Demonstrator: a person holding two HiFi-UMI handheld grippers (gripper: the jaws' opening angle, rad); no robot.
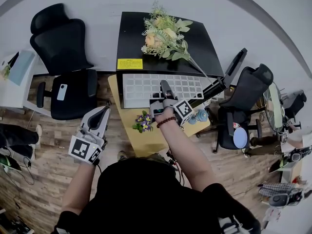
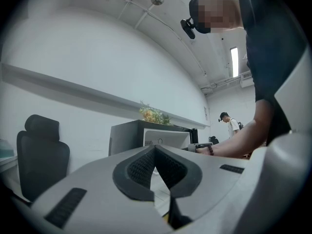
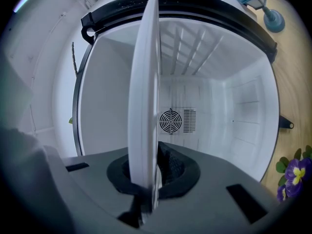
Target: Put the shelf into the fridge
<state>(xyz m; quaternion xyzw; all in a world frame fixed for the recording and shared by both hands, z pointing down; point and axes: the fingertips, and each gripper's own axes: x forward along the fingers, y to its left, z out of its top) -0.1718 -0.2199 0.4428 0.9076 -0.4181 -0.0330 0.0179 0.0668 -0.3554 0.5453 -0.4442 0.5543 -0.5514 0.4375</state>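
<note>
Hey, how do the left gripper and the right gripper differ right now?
The right gripper is shut on the white shelf, held edge-on, while the left gripper is shut on nothing. The right gripper points into the open fridge, while the left gripper hangs back beside the wooden table, over the floor. Both share the same grey design.

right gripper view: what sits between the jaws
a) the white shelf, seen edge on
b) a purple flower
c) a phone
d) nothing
a: the right gripper has its jaws closed on the thin white shelf, which stands edge on in front of the open fridge.
</note>
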